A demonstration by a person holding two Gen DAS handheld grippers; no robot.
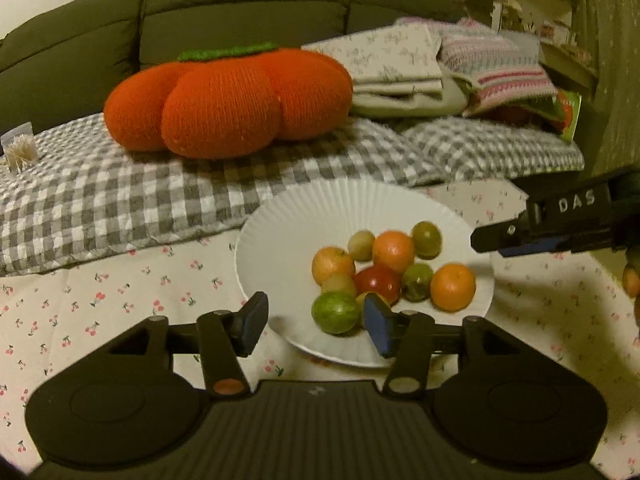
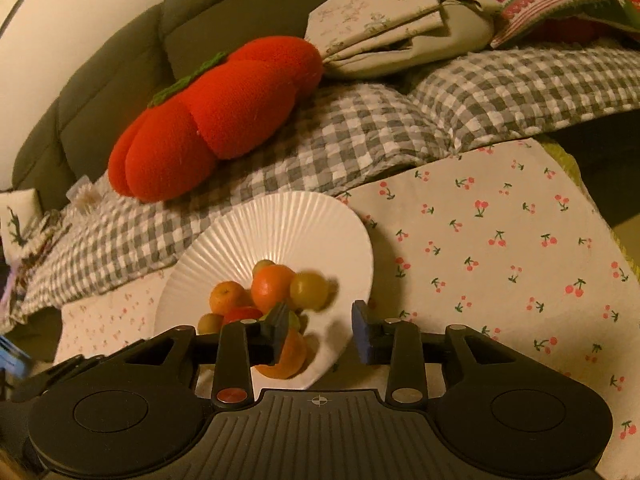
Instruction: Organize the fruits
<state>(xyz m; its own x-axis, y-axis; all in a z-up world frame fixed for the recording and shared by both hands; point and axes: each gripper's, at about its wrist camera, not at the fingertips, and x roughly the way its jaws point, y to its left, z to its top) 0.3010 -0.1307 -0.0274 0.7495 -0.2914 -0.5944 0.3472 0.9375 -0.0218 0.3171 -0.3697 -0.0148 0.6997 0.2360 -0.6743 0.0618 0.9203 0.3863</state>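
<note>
A white ribbed plate (image 1: 304, 220) (image 2: 288, 220) sits on a cherry-print cloth and holds several small fruits: oranges (image 1: 453, 286) (image 2: 274, 286), green ones (image 1: 335, 312) and a red one (image 1: 378, 282). My left gripper (image 1: 316, 322) is open and empty, at the plate's near rim, with the big green fruit between its fingers. My right gripper (image 2: 320, 330) is open and empty over the plate's right edge; it also shows in the left wrist view (image 1: 496, 240) at the plate's right. A yellow-green fruit (image 2: 309, 290), blurred, lies just ahead of the right fingers.
A large orange-red knitted pumpkin cushion (image 1: 228, 100) (image 2: 208, 120) lies on a grey checked blanket (image 1: 120, 200) behind the plate. Folded cloths (image 1: 400, 68) are stacked at the back right on a dark sofa (image 1: 240, 8). A toothpick holder (image 1: 18, 152) stands at far left.
</note>
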